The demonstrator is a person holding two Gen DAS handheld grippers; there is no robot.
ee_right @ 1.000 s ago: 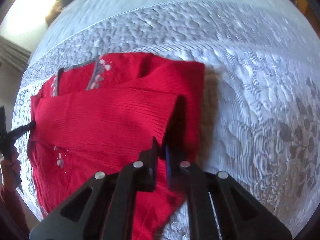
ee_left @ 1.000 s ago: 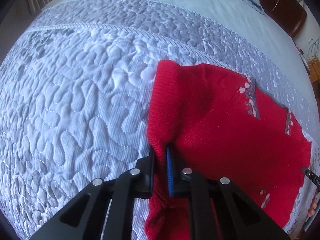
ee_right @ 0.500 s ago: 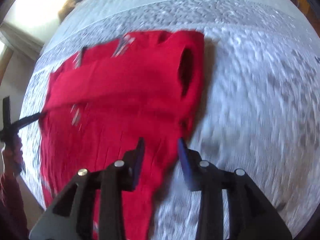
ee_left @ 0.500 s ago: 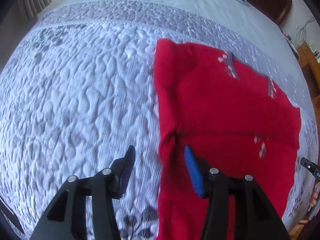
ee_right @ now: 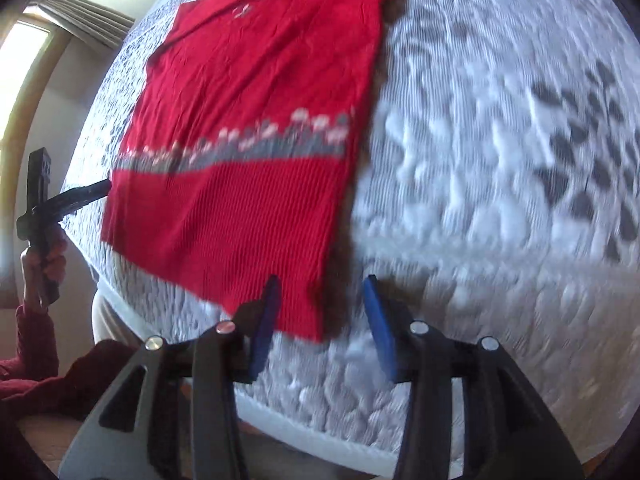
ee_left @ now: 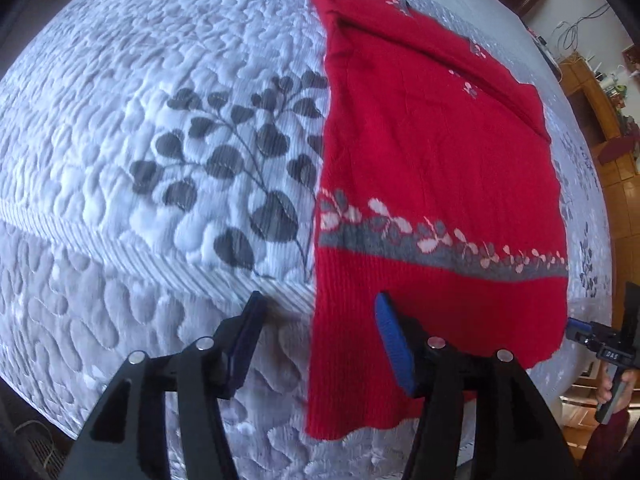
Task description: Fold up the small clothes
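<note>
A small red knit sweater (ee_left: 436, 160) with a grey and pink flower band lies flat on the quilted bedspread (ee_left: 168, 152), its sleeves folded across the top. It also shows in the right wrist view (ee_right: 256, 120). My left gripper (ee_left: 316, 324) is open and empty, its jaws either side of the sweater's left hem corner. My right gripper (ee_right: 320, 308) is open and empty, its jaws either side of the sweater's right hem corner. Each gripper shows at the edge of the other's view.
The bedspread is pale grey with dark leaf prints (ee_left: 236, 160). The bed's front edge (ee_right: 320, 432) runs just under the right gripper. A wooden floor and furniture (ee_left: 608, 120) lie beyond the bed's right side. A window with a curtain (ee_right: 60, 12) is at the left.
Both grippers let go of the folded sleeves and opened. They pulled back from the sweater's top down to its bottom hem corners.
</note>
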